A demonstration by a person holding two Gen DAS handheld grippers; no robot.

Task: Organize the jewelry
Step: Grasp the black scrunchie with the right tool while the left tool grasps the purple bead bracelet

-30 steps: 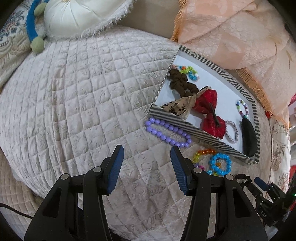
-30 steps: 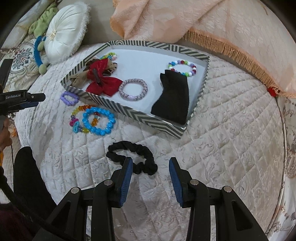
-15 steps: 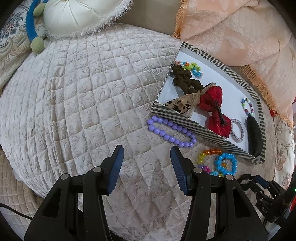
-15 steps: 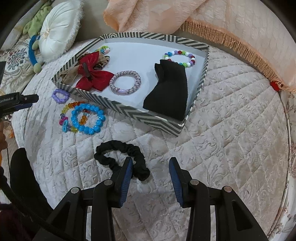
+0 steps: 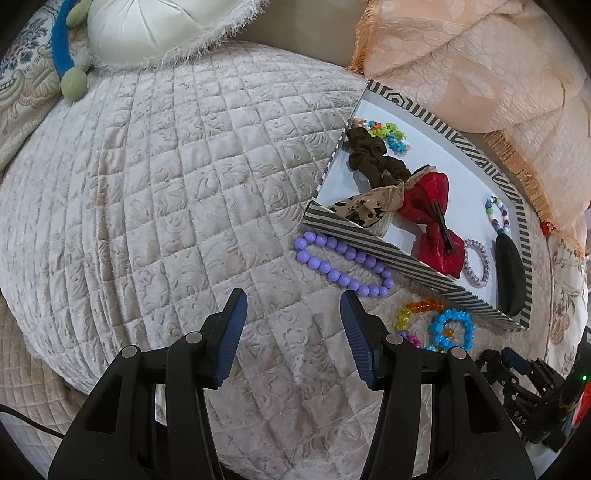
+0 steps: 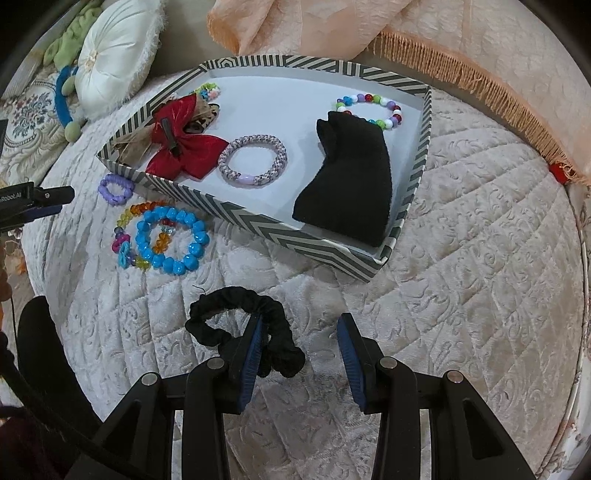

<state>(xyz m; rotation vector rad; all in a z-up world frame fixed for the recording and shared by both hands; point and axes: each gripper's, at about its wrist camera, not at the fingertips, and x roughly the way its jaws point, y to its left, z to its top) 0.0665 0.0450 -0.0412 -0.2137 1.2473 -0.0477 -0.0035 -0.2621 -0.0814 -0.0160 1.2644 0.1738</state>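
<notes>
A striped tray (image 6: pixel 258 221) (image 5: pixel 391 254) on the quilted bed holds a red bow (image 6: pixel 184 151), a woven band (image 6: pixel 253 164), a black pouch (image 6: pixel 351 184), bead bracelets and a brown scrunchie (image 5: pixel 373 158). Outside it lie a purple bead bracelet (image 5: pixel 343 266) (image 6: pixel 115 188), a blue bead bracelet (image 6: pixel 170 240) (image 5: pixel 452 328) and a rainbow one (image 6: pixel 129 218). My right gripper (image 6: pixel 299 328) is open; its left finger lies across a black scrunchie (image 6: pixel 243 321). My left gripper (image 5: pixel 293 314) is open and empty, just short of the purple bracelet.
A round white cushion (image 5: pixel 155 29) and a blue-green toy (image 5: pixel 66 55) lie at the back left. A peach fringed blanket (image 6: pixel 443 48) lies behind the tray. The bed edge curves down at the left in the left wrist view.
My right gripper has moved forward and down over the black scrunchie, whose right part now sits between the fingers. My left gripper has edged toward the purple bracelet.
</notes>
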